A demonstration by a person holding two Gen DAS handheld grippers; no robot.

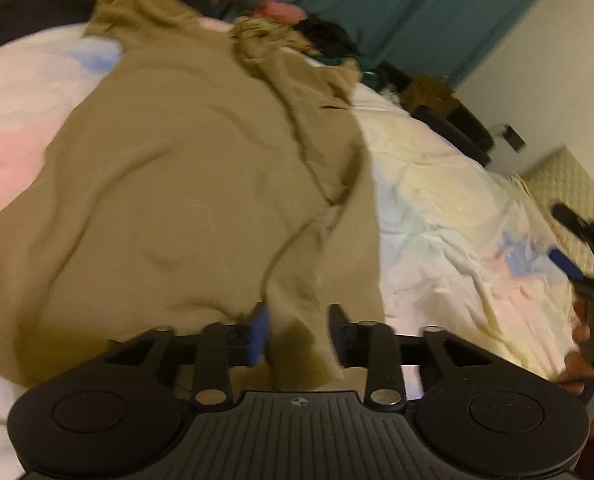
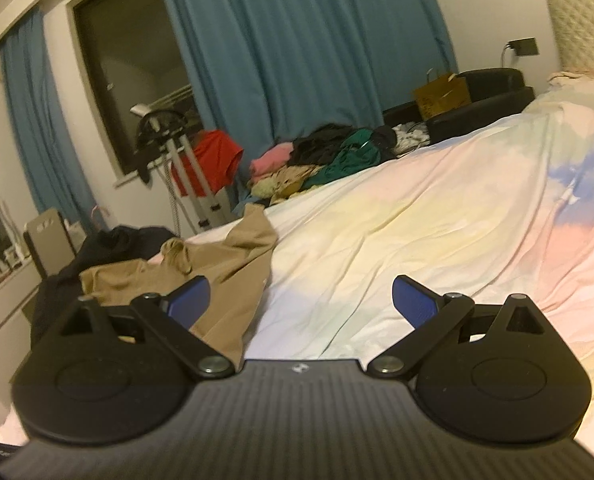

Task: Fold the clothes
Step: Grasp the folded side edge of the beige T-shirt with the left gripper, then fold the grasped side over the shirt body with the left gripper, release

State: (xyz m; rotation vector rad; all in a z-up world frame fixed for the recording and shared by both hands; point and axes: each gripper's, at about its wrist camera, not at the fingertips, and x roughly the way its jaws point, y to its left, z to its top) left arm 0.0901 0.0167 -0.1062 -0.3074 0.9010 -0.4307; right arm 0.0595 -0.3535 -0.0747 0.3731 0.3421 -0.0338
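Observation:
A tan garment (image 1: 177, 180) lies spread over the pastel bedsheet (image 1: 457, 220), its right side folded over in a wrinkled strip. My left gripper (image 1: 297, 332) hovers at the garment's near edge. Its jaws stand apart with a fold of the tan cloth between them, and the pads do not press on it. In the right wrist view the tan garment (image 2: 225, 264) sits at the left, on the bedsheet (image 2: 417, 220). My right gripper (image 2: 301, 292) is wide open above the sheet with nothing in it. That right gripper (image 1: 563, 238) also shows at the left view's right edge, held by a hand (image 1: 581, 344).
A pile of mixed clothes (image 2: 329, 156) lies at the bed's far edge. A dark garment (image 2: 109, 244) sits beyond the tan one. Behind are blue curtains (image 2: 297, 40), a red garment (image 2: 213, 160) on a stand, a brown paper bag (image 2: 443, 96) and a black sofa (image 2: 493, 92).

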